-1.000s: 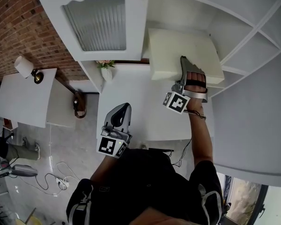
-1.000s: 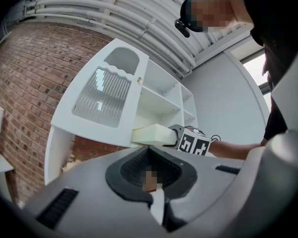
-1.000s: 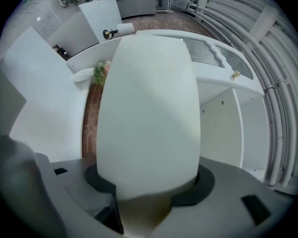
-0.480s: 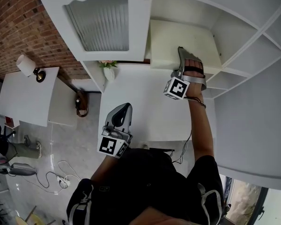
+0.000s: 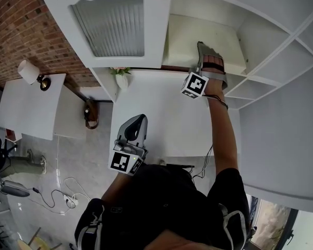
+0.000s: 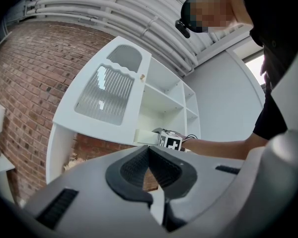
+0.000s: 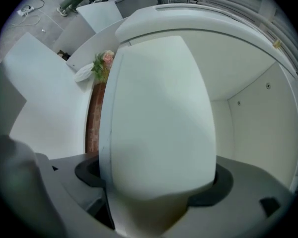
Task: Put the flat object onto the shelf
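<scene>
**A:** Where's the flat white board at? Any writing on it?

**B:** It's lying in the shelf compartment. Its near end sits between the right tongs, which just opened wide, pads off it. The only print is the square marker on their cube. The left tongs are closed and empty, over the table.

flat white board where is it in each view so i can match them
Head view: flat white board upper centre-right, in the open shelf bay.
Left gripper view: small, mid-frame, in the lowest bay.
Right gripper view: fills the centre.
Shared landmark: white shelf unit.
</scene>
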Action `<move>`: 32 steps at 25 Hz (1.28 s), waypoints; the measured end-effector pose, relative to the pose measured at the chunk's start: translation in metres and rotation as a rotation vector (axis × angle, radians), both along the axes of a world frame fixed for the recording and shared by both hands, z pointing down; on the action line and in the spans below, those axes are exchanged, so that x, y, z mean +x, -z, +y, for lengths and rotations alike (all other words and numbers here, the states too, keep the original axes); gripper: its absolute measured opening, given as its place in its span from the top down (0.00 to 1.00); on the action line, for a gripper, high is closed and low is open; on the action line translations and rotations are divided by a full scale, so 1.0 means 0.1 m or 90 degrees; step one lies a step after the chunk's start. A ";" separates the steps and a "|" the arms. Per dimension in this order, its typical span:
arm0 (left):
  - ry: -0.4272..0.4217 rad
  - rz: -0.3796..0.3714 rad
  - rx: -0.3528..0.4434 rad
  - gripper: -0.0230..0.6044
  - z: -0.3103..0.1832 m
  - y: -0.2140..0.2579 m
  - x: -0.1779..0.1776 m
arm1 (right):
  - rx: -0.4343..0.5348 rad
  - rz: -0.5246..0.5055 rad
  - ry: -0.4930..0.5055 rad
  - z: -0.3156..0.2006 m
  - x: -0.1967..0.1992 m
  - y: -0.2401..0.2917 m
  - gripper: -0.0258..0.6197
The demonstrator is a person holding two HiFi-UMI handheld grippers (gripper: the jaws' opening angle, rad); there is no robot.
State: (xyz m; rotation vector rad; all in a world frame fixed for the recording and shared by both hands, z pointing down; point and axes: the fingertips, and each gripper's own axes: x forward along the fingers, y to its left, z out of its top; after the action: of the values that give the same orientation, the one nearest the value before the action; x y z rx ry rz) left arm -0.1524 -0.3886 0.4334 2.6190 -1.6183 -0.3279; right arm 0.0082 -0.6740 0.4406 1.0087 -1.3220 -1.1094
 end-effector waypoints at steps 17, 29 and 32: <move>-0.024 0.002 -0.005 0.95 0.09 -0.04 0.06 | -0.090 -0.278 0.133 1.13 -0.17 0.33 0.29; -0.044 0.001 -0.004 0.95 0.11 -0.06 0.24 | -0.226 -0.972 0.087 2.43 -0.03 -0.32 0.88; -0.049 -0.003 -0.007 0.95 0.14 -0.10 0.25 | -0.213 -1.044 0.031 2.61 0.10 -0.42 0.89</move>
State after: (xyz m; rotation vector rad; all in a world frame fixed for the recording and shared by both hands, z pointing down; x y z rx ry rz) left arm -0.1273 -0.3746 0.4437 2.6673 -1.5114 -0.3083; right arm 0.0182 -0.4128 0.4821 1.6588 -2.6353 0.2085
